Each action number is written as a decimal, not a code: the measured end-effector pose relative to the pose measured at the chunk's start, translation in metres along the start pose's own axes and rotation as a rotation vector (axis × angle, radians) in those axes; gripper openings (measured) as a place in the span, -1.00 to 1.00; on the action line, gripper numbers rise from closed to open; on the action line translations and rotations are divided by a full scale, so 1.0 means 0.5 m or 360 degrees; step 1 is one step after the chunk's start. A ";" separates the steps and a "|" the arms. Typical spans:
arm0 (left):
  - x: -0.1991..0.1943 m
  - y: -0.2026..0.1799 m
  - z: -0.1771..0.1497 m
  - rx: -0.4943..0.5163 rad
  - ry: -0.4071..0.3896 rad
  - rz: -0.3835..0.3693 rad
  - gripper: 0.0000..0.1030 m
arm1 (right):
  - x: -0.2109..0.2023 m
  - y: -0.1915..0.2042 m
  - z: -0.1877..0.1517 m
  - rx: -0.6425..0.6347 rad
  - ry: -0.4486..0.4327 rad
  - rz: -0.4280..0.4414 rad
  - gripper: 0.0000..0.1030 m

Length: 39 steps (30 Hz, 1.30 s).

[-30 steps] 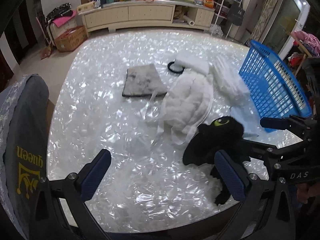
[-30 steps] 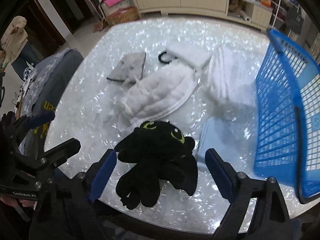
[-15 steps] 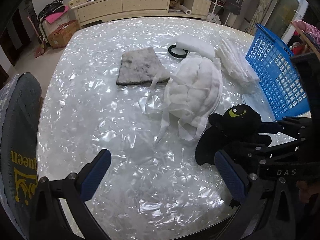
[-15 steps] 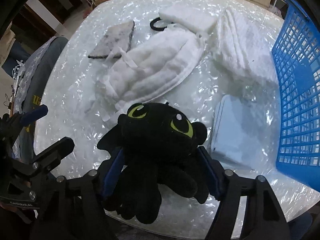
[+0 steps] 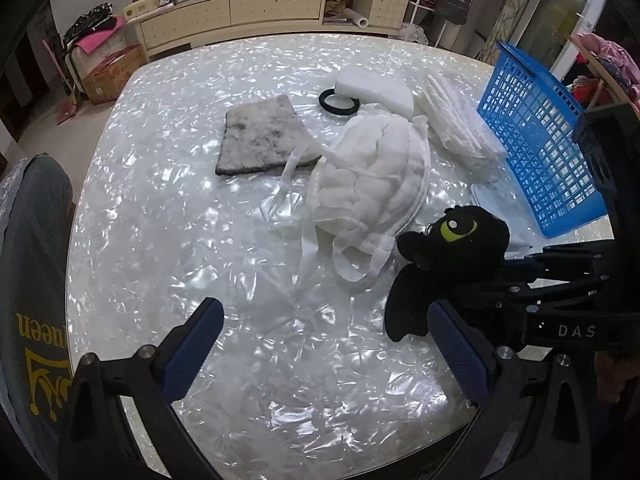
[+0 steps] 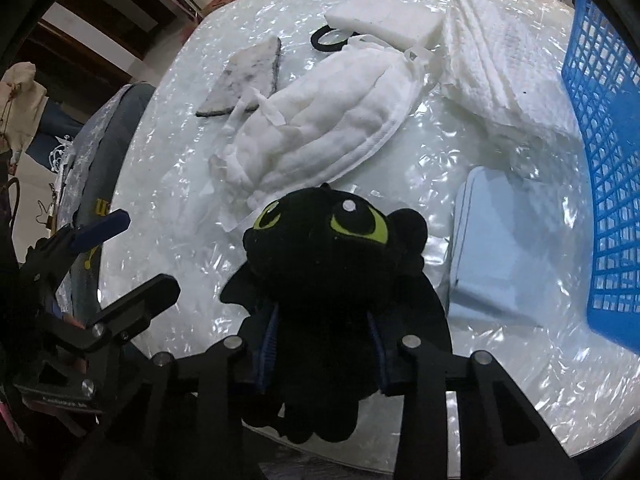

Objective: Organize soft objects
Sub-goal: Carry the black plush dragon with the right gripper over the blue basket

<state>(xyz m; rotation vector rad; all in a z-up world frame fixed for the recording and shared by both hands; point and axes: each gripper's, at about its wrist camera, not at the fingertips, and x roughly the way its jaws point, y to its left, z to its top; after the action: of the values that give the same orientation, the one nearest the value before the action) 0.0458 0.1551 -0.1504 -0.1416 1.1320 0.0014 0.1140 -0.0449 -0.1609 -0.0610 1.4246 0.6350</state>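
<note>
Black plush dragon point(image 6: 332, 280) sits clamped in the right gripper point(image 6: 324, 346) jaws above the pearly bench point(image 5: 168, 208); white quilted pad point(image 5: 372, 184) just beyond, blue basket point(image 5: 540, 152) right. Left gripper point(image 5: 324, 344) jaws gape, empty.

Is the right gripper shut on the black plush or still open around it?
Shut on it. The right gripper has both blue pads pressed into the black plush body, squeezing it in at the waist.
</note>
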 end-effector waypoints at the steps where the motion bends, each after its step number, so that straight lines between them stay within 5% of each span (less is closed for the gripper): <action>1: -0.003 -0.001 0.001 0.0002 -0.0003 0.0001 0.94 | -0.009 -0.003 -0.005 -0.0005 -0.0004 0.0001 -0.33; 27: -0.140 -0.086 0.090 0.0163 -0.0212 -0.0026 0.93 | -0.284 -0.002 0.015 -0.0134 -0.0390 -0.0034 -0.33; 39: -0.127 -0.114 0.126 0.0197 -0.0239 -0.0047 0.93 | -0.396 -0.113 0.018 -0.0028 -0.0585 -0.0171 -0.33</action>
<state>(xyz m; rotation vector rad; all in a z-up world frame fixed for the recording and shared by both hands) 0.0797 0.1101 -0.0605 -0.0467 0.9769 -0.0828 0.1446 -0.1621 0.0057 -0.0323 1.0533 0.5386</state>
